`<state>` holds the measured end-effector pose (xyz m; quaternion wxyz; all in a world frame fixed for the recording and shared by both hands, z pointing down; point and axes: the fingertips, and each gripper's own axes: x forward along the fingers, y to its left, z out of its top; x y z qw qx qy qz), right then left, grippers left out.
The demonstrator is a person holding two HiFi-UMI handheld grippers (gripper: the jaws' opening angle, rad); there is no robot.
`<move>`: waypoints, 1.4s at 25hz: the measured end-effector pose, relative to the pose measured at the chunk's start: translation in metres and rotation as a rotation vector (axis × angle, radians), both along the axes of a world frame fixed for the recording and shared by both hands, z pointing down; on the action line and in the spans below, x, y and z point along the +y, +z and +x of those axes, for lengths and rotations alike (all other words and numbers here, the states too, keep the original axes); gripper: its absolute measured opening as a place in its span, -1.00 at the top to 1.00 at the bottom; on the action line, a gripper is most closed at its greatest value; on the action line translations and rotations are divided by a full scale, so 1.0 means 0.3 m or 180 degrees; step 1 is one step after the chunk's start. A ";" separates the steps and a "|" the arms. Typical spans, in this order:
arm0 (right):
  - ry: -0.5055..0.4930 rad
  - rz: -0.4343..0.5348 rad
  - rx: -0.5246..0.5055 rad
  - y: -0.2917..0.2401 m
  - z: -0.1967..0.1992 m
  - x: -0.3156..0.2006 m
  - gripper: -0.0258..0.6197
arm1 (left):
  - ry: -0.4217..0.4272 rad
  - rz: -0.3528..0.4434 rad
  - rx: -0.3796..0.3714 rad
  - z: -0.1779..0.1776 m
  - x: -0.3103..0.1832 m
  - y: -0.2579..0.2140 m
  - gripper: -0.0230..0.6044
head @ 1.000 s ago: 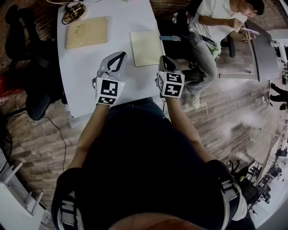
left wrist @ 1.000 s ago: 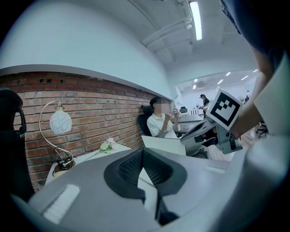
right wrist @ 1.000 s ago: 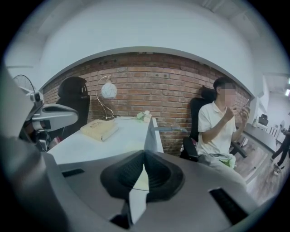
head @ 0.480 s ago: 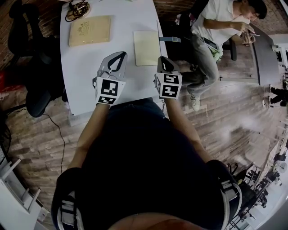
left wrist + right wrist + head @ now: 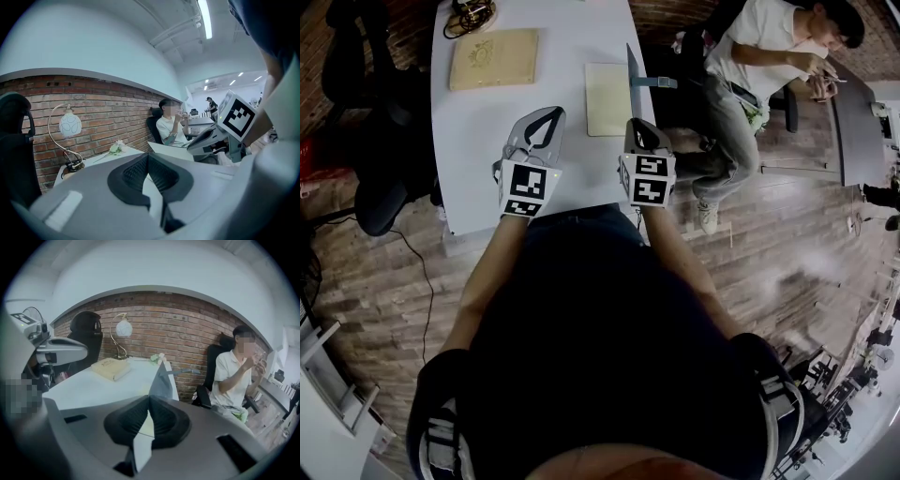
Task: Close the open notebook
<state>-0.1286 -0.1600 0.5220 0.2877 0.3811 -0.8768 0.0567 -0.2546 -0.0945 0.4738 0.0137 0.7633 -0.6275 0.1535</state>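
Notebook (image 5: 606, 98) lies toward the right edge of the white bench (image 5: 487, 141), just ahead of the right gripper (image 5: 639, 124). Its cream page lies flat and faces up, while its grey cover stands nearly upright along the right side (in the head view the cover shows only as a thin dark edge). In the right gripper view the cover (image 5: 161, 380) rises as a grey wedge directly beyond the jaws. The jaws are closed, and the cover's near corner sits right at their tips, apparently pinched there. The cream page shows through the gap below the tips.

The left gripper (image 5: 551, 114) hovers over bare bench to the left of the notebook, apart from it. Its jaws are closed tip to tip with nothing between them, which its own view (image 5: 147, 155) confirms.

A tan book (image 5: 492, 58) lies farther back on the bench, well apart from the notebook. A globe lamp (image 5: 69, 124) stands near the brick wall at the far end. A dark office chair (image 5: 375, 122) sits off the left side of the bench. A seated person (image 5: 750, 66) in a white shirt is on the right, hands raised.
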 end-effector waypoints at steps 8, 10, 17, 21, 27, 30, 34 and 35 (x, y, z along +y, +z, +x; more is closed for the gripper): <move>-0.0147 -0.0053 0.0083 0.005 -0.036 0.031 0.85 | -0.0057 -0.0001 -0.0018 -0.018 0.009 -0.011 0.91; -0.0178 -0.0021 0.0092 0.013 -0.043 0.031 0.85 | -0.0072 -0.0006 -0.0023 -0.021 0.011 -0.010 0.91; -0.0271 0.0034 0.0126 0.036 -0.064 0.028 0.85 | -0.0124 -0.0055 -0.0007 -0.028 0.015 0.010 0.91; -0.0341 0.0039 0.0178 0.049 -0.077 0.043 0.85 | -0.0149 -0.0037 -0.0030 -0.034 0.027 0.001 0.91; -0.0468 0.0038 0.0263 0.081 -0.107 0.059 0.85 | -0.0237 -0.0062 -0.0031 -0.058 0.047 0.011 0.91; -0.0542 0.0063 0.0335 0.094 -0.119 0.061 0.85 | -0.0280 -0.0076 -0.0027 -0.070 0.057 0.019 0.91; -0.0607 0.0027 0.0400 0.121 -0.131 0.071 0.85 | -0.0359 -0.0115 -0.0003 -0.082 0.076 0.041 0.91; -0.0629 0.0035 0.0429 0.126 -0.134 0.070 0.85 | -0.0376 -0.0129 -0.0001 -0.086 0.080 0.044 0.91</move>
